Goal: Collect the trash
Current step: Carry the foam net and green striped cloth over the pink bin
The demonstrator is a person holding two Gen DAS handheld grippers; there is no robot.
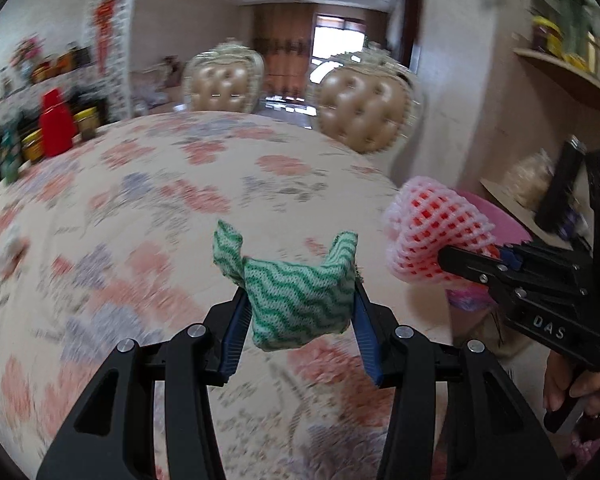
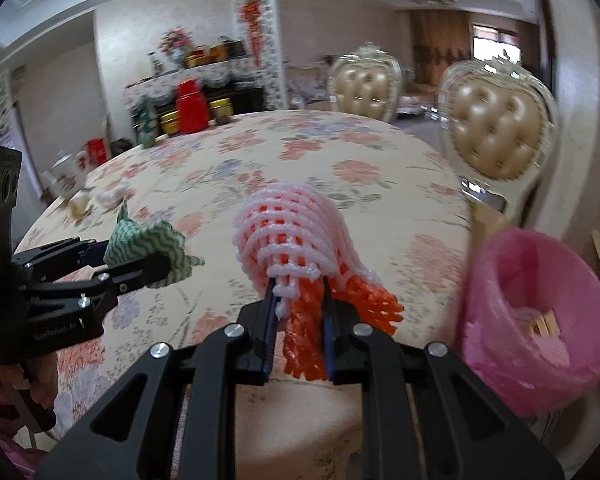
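Observation:
My left gripper (image 1: 297, 296) is shut on a crumpled green-and-white wavy cloth (image 1: 295, 300) and holds it above the floral tablecloth (image 1: 159, 208). The cloth also shows in the right wrist view (image 2: 147, 250). My right gripper (image 2: 300, 292) is shut on a pink-and-orange foam fruit net (image 2: 295, 248), held above the table's near edge. The net also shows in the left wrist view (image 1: 436, 232). A bin with a pink bag (image 2: 540, 316) stands just right of the table, lower than the net, with some scraps inside.
Two tufted gold chairs (image 2: 496, 128) stand at the far and right sides of the table. A red container (image 2: 191, 106) and jars sit at the far left edge. Small white scraps (image 2: 107, 196) lie on the table's left part. A shelf (image 1: 572, 72) is on the right wall.

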